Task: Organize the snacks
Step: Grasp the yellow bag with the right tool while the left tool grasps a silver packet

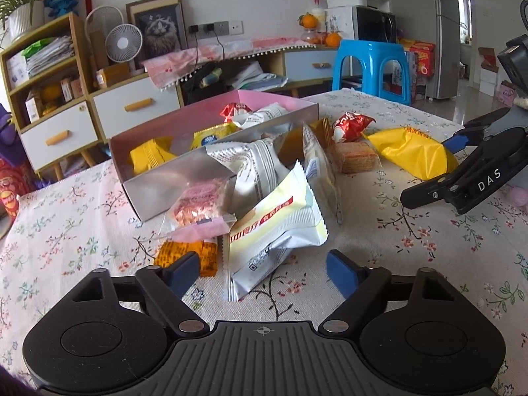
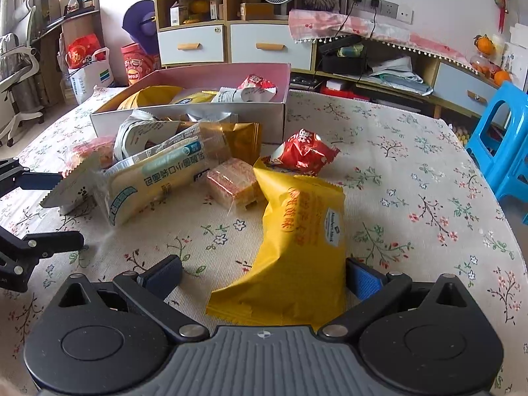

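Two grippers are over the flowered tablecloth (image 1: 412, 231), one in each of my hands. My left gripper (image 1: 264, 269) has its jaws spread wide with nothing between the pads; the near end of a pale cream snack packet (image 1: 280, 227) lies in the gap, touching neither pad as far as I can see. Just left of that packet lies a clear-wrapped pink wafer (image 1: 198, 206), and under it an orange packet (image 1: 188, 254) flat on the cloth. My right gripper (image 2: 264, 279) is also wide open, straddling the lower end of a yellow snack bag (image 2: 297, 247); the right pad sits just beside the bag's edge, but I cannot tell whether it touches, and the left pad is well apart from it. Beyond the yellow bag a red crinkled packet (image 2: 303, 151) lies on the cloth, and beside it a clear-wrapped wafer block (image 2: 231, 181). Left of those, a long transparent bread packet (image 2: 155, 178) leans against a pile with a gold packet (image 2: 241, 137) behind it. Past the pile stands the open box (image 2: 188, 120), pink inside and silver outside, holding yellow, white and red packets. Off the table's far right corner stands a blue plastic stool (image 2: 501, 151).
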